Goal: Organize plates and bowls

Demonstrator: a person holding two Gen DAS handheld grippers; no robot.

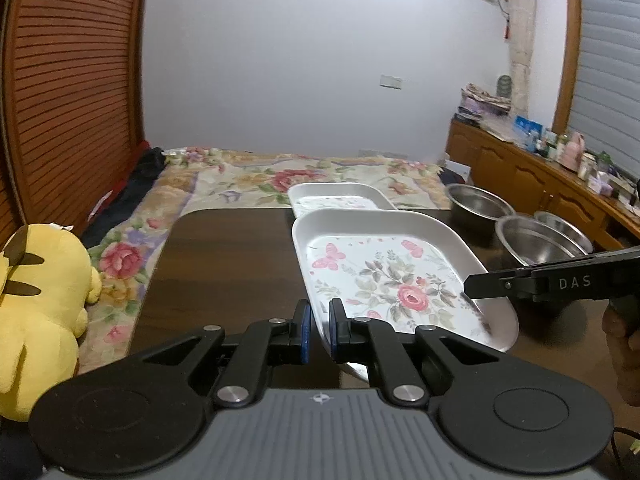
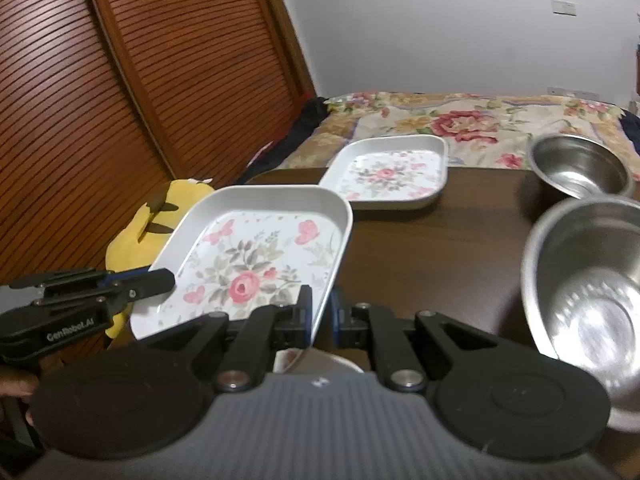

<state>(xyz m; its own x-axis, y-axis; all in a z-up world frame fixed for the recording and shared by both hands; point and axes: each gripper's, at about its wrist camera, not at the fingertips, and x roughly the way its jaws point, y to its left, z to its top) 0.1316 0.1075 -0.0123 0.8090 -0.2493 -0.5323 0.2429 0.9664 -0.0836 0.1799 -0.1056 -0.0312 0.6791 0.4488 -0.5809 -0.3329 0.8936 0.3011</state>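
Observation:
A white square plate with a rose print [image 1: 384, 280] [image 2: 256, 264] is held tilted above the dark wooden table [image 1: 224, 264] [image 2: 432, 256]. My left gripper [image 1: 319, 330] is shut on its left rim; it also shows in the right wrist view [image 2: 160, 280]. My right gripper [image 2: 320, 312] is shut on its right rim; it also shows in the left wrist view [image 1: 480, 286]. A second matching plate [image 1: 340, 198] [image 2: 390, 172] lies flat at the table's far edge. Three steel bowls [image 1: 476, 202] [image 1: 540, 242] [image 1: 568, 228] stand at the right, two in the right wrist view [image 2: 580, 168] [image 2: 592, 280].
A bed with a floral cover [image 1: 280, 180] [image 2: 460, 120] lies beyond the table. A yellow plush toy [image 1: 40, 312] [image 2: 160, 216] sits at the left. A slatted wooden door [image 2: 120, 80] stands at the left. A cluttered wooden cabinet [image 1: 540, 176] runs along the right.

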